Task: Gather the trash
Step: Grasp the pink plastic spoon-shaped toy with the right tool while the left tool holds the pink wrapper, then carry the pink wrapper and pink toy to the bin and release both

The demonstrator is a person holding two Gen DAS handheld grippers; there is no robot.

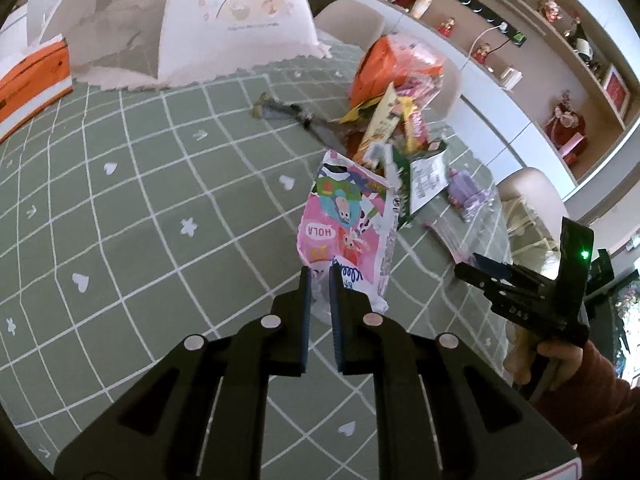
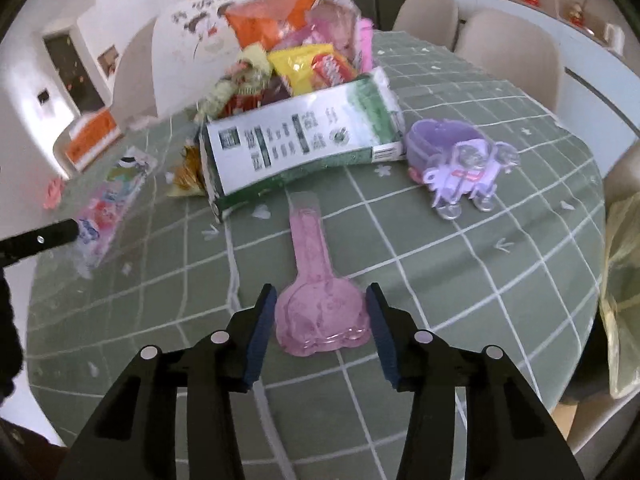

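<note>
Left gripper (image 1: 319,280) was clenched on the bottom edge of a pink snack wrapper (image 1: 349,232), wrapper held up off the green checked tablecloth (image 1: 140,208); the left view showed the grip directly, blue pads pinching the clear seam. The right view only caught that wrapper (image 2: 110,204) from the side at the left edge, with one black finger of the left gripper beside it, so contact couldn't be confirmed from there. Right gripper (image 2: 322,320) was released, jaws wide, straddling the bulb end of a pink translucent plastic blister (image 2: 316,300) lying flat on the cloth; pads stood either side of it and looked clear of it. The left view did not show the blister clearly, just the right gripper's body (image 1: 532,296) from outside with a hand (image 1: 560,364) in a red sleeve under it; jaw spacing was unreadable from that angle. Trash pile: the right view showed a green-and-white carton (image 2: 304,144) lying on its side, yellow and red wrappers in an orange bag (image 2: 280,12) behind it, and a purple plastic toy (image 2: 456,164) just beside the carton's right end. The left view added what the right lacked: a dark utensil (image 1: 296,118) on the cloth left of the pile, a mesh food cover (image 1: 192,20) at the table's far side, an orange-and-white box (image 1: 28,76) at far left.
</note>
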